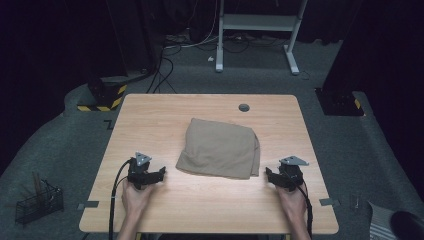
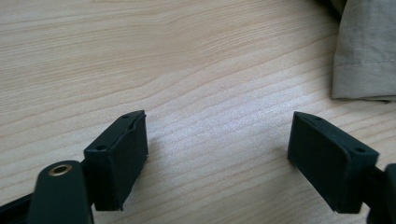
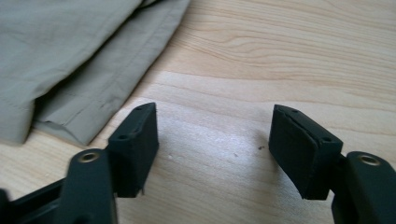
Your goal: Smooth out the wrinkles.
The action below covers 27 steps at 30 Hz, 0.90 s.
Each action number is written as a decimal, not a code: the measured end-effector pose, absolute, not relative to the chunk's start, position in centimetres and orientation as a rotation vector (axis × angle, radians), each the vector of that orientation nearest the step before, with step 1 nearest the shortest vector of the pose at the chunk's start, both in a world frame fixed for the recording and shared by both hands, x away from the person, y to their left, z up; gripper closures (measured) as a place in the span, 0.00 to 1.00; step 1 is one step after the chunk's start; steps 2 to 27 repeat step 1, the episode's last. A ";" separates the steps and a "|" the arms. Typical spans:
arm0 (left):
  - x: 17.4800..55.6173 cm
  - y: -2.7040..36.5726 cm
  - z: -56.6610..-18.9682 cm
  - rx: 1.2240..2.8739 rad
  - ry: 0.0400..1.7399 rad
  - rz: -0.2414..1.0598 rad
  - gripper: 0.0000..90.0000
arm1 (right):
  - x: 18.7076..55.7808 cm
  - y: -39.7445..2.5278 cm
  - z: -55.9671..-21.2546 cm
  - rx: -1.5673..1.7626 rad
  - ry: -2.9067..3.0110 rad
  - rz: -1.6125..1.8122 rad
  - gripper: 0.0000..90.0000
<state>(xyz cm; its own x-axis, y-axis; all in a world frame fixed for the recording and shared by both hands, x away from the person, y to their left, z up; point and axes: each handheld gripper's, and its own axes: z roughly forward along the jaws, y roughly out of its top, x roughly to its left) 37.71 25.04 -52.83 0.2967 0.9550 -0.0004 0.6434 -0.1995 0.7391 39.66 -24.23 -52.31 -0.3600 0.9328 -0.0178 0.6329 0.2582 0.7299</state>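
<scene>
A folded tan cloth (image 1: 220,148) lies in the middle of the wooden table (image 1: 150,115). My left gripper (image 1: 159,175) rests on the table just left of the cloth's near left corner, jaws open and empty. In the left gripper view a hemmed edge of the cloth (image 2: 364,51) sits at the upper right, beyond the open gripper (image 2: 217,147). My right gripper (image 1: 270,175) rests just right of the cloth's near right corner, also open and empty. In the right gripper view layered edges of the cloth (image 3: 79,70) lie at the upper left of the gripper (image 3: 212,140).
A round grey grommet (image 1: 244,107) is set into the table's far side. On the floor, a wire basket (image 1: 37,202) stands at the near left, a white desk frame (image 1: 257,30) and cables lie beyond the table, and black-yellow striped bases (image 1: 102,97) sit at the far left.
</scene>
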 end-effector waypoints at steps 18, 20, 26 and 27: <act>37.7 25.0 -52.8 1.930 1.425 0.624 0.20 | 39.7 -24.2 -52.3 1.425 2.083 0.884 0.34; 37.7 25.0 -52.8 1.930 1.425 0.624 0.20 | 39.7 -24.2 -52.3 1.425 2.083 0.884 0.34; 37.7 25.0 -52.8 1.930 1.425 0.624 0.20 | 39.7 -24.2 -52.3 1.425 2.083 0.884 0.34; 37.7 25.0 -52.8 1.930 1.425 0.624 0.20 | 39.7 -24.2 -52.3 1.425 2.083 0.884 0.34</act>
